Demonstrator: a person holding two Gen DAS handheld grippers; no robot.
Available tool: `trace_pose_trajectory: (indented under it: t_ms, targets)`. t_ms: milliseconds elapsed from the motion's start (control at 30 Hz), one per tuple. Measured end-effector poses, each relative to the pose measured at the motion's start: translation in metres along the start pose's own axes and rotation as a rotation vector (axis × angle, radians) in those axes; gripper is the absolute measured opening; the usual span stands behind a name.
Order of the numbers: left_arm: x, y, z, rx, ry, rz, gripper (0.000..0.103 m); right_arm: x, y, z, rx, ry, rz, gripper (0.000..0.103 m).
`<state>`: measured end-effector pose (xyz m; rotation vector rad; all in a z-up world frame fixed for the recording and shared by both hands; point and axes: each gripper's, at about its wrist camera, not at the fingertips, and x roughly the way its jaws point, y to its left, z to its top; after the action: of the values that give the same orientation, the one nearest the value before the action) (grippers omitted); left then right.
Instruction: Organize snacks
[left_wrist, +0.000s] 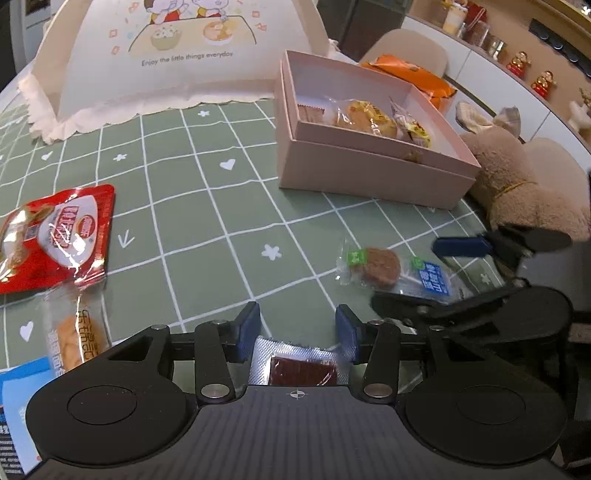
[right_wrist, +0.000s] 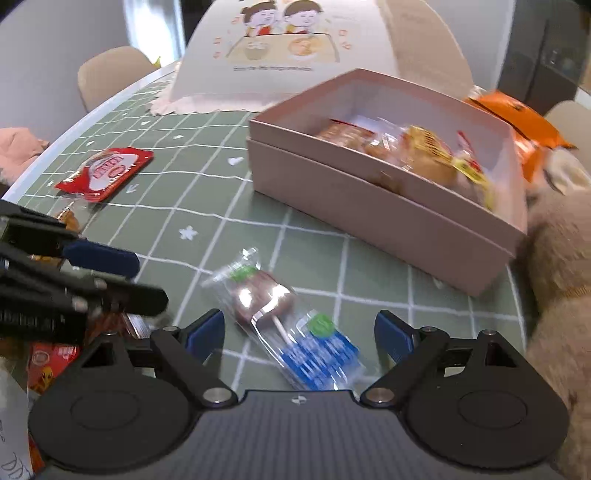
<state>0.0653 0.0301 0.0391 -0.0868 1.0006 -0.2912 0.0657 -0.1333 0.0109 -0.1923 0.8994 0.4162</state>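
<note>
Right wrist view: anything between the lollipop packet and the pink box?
Nothing. In the right wrist view only bare green checked tablecloth separates the lollipop packet from the pink box.

Open tablecloth (left_wrist: 207, 206) before the pink box (left_wrist: 369, 173); plush toy (left_wrist: 524, 192) probably crowds its right.

Both wrist views look steeply down and forward, close over the bench (left_wrist: 207, 206). Both take in the pink box (left_wrist: 369, 173) ahead, the lollipop (right_wrist: 280, 325) and the red packet (right_wrist: 107, 173); each shows the other gripper at its edge.
</note>
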Motion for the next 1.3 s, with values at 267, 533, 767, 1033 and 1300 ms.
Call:
trace_pose_trajectory:
  t_ms: [267,533,767,1033,1300]
  targets:
    - [-0.031,0.005,-0.017,0.021,-0.022,0.050,0.049,-0.025,0.009,-0.026,0.045,0.036,0.037,0.091]
    - [-0.046,0.003,-0.058,0.022,0.025,0.059,0.050,-0.038,0.040,-0.043,-0.036,0.039,0.037,0.091]
    - [-0.035,-0.013,-0.045,0.065,0.006,0.076,0.050,-0.040,0.044,-0.044,-0.052,0.057,0.036,0.093]
    - [-0.015,-0.022,-0.035,0.136,0.016,0.101,0.045,-0.045,0.019,-0.027,-0.029,0.009,-0.078,0.093]
    - [-0.021,-0.021,-0.039,0.123,0.026,0.048,0.043,-0.014,0.025,0.016,-0.002,0.000,-0.058,0.081]
